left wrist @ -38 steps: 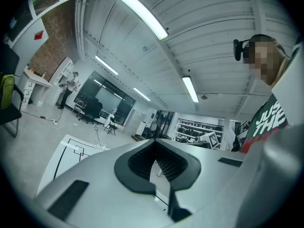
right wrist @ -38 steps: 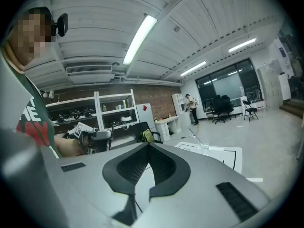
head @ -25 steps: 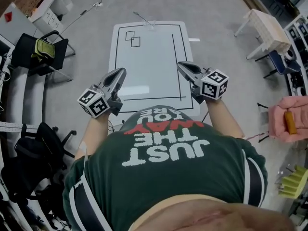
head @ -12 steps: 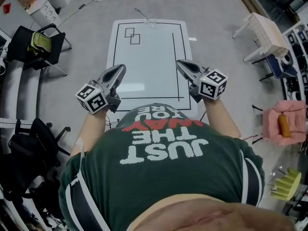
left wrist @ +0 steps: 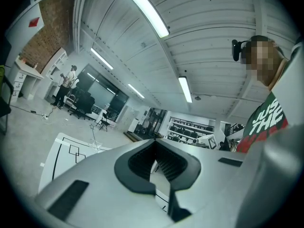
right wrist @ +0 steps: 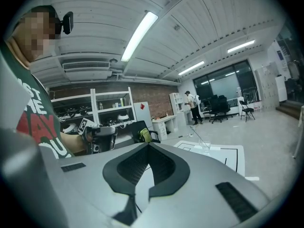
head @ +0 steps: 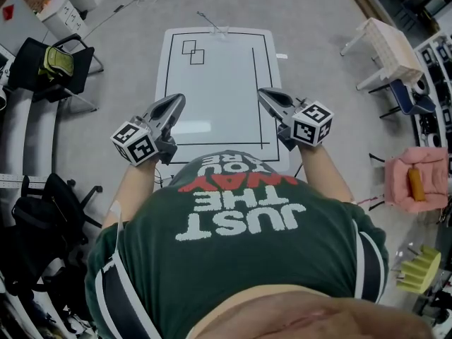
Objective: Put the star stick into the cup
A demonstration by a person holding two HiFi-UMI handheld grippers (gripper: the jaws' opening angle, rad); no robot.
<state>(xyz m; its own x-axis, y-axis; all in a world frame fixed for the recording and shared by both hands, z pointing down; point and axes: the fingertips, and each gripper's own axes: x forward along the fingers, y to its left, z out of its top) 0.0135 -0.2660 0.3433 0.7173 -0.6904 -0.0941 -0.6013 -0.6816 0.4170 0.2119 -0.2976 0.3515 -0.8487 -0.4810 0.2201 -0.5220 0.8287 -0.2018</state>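
Bright even light from ceiling strip lights (left wrist: 144, 9); faint glare patch on white table (head: 201, 128); strong fisheye bend, dark vignetted corners in gripper views; background slightly soft

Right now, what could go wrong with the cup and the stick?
The clear cup stands at the far edge of the table, so a bump could knock it off. The thin stick seems to lean out of it and might tip it over. The left gripper and right gripper are shut and far away, so a long reach could wobble.

green shirt (head: 240, 267) print: "just the way you are"
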